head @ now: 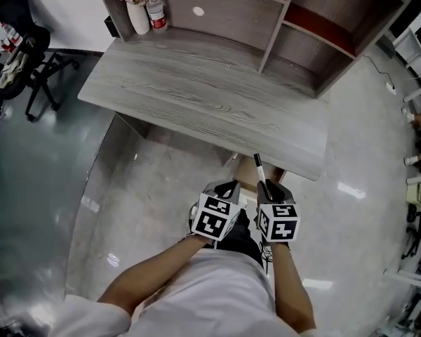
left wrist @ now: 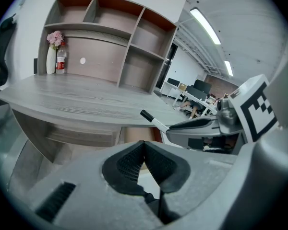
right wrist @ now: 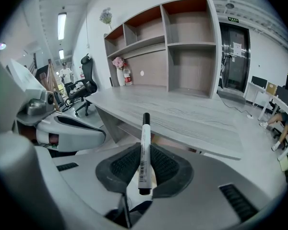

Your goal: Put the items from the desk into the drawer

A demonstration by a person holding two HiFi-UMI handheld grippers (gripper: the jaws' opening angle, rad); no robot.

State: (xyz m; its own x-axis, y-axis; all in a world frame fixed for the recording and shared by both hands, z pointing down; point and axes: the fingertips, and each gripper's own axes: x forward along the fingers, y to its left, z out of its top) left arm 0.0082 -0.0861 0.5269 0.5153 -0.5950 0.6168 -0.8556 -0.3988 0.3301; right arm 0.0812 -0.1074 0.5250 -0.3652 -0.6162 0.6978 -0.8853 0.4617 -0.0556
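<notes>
My right gripper (head: 266, 186) is shut on a white marker (head: 259, 167) with a black cap, which points toward the desk (head: 196, 83). In the right gripper view the marker (right wrist: 144, 147) stands nearly upright between the black pads (right wrist: 165, 166). Beside it, my left gripper (head: 226, 186) is shut with nothing in it; its pads (left wrist: 129, 162) meet at the tip. Both grippers hang close together just in front of the desk's front edge, below its top. The left gripper view shows the marker (left wrist: 152, 120) sticking out of the right gripper (left wrist: 201, 126). A tan surface (head: 247, 175) shows under the desk's edge.
The grey wood desk top is bare apart from a white vase of pink flowers (head: 136, 9) and a small bottle (head: 156, 14) at its back left. A shelf hutch (head: 281, 20) stands on the desk's rear. A black office chair (head: 21, 48) stands at the left on the glossy floor.
</notes>
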